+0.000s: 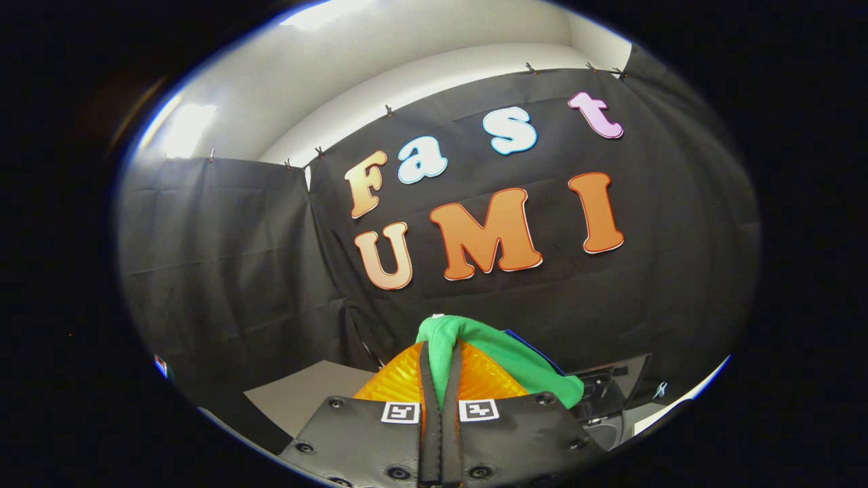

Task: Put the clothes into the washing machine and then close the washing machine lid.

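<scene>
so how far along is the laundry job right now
Done: the green garment is picked up, pinched between the closed fingers of the claw and draped over them. In hand: it is held up in front of the black cloth wall, with a dark appliance low beyond the fingers. Left: dropping the garment into the machine and closing its lid.

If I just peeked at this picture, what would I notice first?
Probably the bright green cloth, bunched up and pinched between the gripper, whose jaws are closed tight on it. It is held up in front of the black cloth wall. Next you might spot the grey machine panel just beyond the fingers, down beside the cloth.
</scene>
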The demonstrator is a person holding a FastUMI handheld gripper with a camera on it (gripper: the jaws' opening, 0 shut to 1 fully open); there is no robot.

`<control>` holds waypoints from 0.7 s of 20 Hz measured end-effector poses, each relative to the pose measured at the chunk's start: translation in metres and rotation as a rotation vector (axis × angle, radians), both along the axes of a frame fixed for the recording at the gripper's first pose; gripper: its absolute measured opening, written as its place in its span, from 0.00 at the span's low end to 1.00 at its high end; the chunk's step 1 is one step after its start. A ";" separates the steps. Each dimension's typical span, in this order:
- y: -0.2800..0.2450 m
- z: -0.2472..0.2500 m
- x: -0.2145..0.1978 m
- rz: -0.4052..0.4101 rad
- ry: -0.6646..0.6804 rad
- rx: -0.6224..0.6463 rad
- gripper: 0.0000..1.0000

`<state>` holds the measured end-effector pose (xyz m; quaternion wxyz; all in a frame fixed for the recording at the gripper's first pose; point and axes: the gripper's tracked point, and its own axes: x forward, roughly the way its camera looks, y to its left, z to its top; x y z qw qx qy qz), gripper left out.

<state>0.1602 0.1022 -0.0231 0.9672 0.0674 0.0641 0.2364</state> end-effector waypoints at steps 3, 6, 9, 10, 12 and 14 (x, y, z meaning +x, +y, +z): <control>-0.021 -0.001 0.004 -0.009 0.003 0.009 0.08; -0.040 -0.006 0.007 -0.024 0.010 0.021 0.08; -0.056 -0.022 0.012 -0.047 0.031 0.007 0.08; -0.061 -0.029 0.012 -0.054 0.042 0.001 0.08; -0.069 -0.046 0.015 -0.067 0.070 -0.010 0.08; -0.076 -0.068 0.017 -0.074 0.110 -0.018 0.08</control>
